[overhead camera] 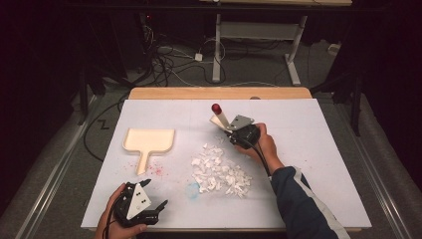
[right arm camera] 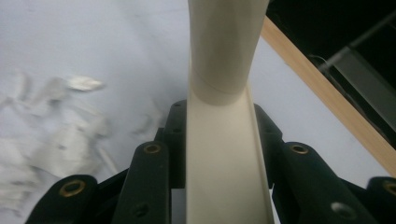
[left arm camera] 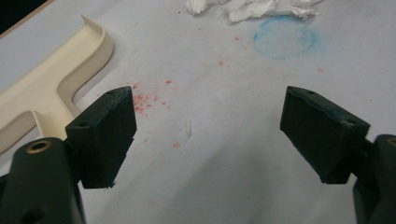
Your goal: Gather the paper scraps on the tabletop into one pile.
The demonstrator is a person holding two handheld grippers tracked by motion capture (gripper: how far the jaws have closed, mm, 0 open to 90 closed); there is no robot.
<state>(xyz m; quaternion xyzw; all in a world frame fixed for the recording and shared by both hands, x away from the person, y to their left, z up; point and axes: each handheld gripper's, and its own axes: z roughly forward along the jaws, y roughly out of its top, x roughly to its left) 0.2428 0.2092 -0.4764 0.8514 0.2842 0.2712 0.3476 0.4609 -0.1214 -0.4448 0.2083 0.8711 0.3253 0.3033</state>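
Note:
My right gripper (overhead camera: 226, 127) is shut on the cream handle of a brush-like tool (overhead camera: 219, 117) with a red end (overhead camera: 216, 107), held tilted up over the far middle of the white sheet. In the right gripper view the channel-shaped handle (right arm camera: 224, 154) runs up between the jaws of that gripper (right arm camera: 219, 116). A pile of white paper scraps (overhead camera: 219, 172) lies just in front of it and shows blurred in the right gripper view (right arm camera: 56, 130). A cream dustpan (overhead camera: 149, 139) lies flat at the left. My left gripper (overhead camera: 157, 194) rests near the front left edge, open (left arm camera: 208, 126), with nothing between its jaws.
Red specks (overhead camera: 157, 171) dot the sheet beside the dustpan handle (left arm camera: 42, 93), and a faint blue ring (left arm camera: 284, 37) marks it near the scraps (left arm camera: 247, 9). The wooden table edge (overhead camera: 219, 93) runs along the far side. Cables and desk legs are on the floor beyond.

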